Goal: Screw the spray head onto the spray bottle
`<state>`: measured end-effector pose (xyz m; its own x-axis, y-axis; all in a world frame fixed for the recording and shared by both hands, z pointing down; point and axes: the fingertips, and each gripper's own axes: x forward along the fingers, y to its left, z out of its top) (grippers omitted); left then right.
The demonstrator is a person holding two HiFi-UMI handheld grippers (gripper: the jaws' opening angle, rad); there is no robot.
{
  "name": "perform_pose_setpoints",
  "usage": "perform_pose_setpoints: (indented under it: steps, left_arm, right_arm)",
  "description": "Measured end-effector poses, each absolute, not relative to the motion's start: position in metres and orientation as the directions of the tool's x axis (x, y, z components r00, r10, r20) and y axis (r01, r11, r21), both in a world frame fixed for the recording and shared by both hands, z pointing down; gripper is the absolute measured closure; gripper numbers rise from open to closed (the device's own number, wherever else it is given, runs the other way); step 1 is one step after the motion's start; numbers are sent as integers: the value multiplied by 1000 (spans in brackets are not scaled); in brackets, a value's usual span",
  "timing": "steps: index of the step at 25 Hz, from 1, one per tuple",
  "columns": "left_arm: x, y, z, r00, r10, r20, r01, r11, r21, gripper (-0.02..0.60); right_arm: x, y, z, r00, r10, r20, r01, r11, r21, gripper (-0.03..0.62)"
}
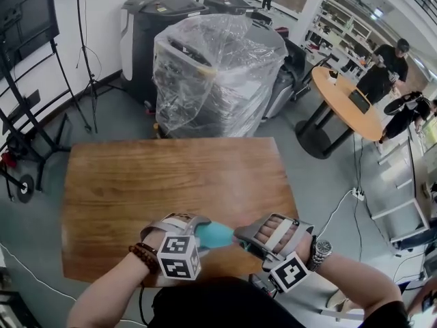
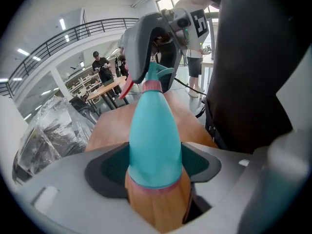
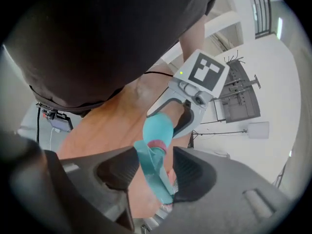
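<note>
So the bottle (image 2: pixel 152 130) is smooth teal plastic, kind of bullet-shaped, tapering to a narrow neck, with a pink band round its base and a pink collar up top. The left gripper (image 2: pixel 155 172) has its dark ribbed pads clamped on the fat lower end, holding it sideways in the air just above the near edge of the table (image 1: pixel 171 176). The head (image 3: pixel 152 165) is teal too, angular, with a little red bit sticking out, and it sits right on the neck. The right gripper (image 3: pixel 156 172) is pinching it, the head lying slantwise between the pads. Can't tell how far it's threaded on, or if there's anything in the bottle. Both grippers are grey plastic with marker cubes. The table's a square slab of glossy brown wood grain. Behind it, on a grey floor, there's a machine (image 1: pixel 212 74) wrapped in crinkly clear plastic, and off to the right a round orange table (image 1: pixel 345 101) with people near it.
</note>
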<state>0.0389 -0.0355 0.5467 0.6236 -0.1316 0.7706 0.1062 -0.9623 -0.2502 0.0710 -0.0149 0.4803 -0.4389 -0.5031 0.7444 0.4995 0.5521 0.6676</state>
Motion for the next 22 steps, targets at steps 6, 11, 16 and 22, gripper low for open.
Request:
perform_pose_setpoints:
  steps: [6,11,16,22]
  left_arm:
    - [40,-38,550,609,-200,768,101,-941,-324,225]
    - [41,-47,550,596,-279,753,64,-918,-391,224]
    - [44,-51,551,615,-303,728,22,-916,-400,224]
    - [40,-54,565,676,-281,682,-87,-948,-305,224]
  right_arm:
    - [76,-16,494,-427,-382,820,238,827,509,473]
    - [78,-29,490,-485,-187,854,-233,969,80,473]
    - [75,-34,483,-476,-209,854,-265,960,87,466]
    - [76,-54,460,-505,-337,795,-301,932,203,349]
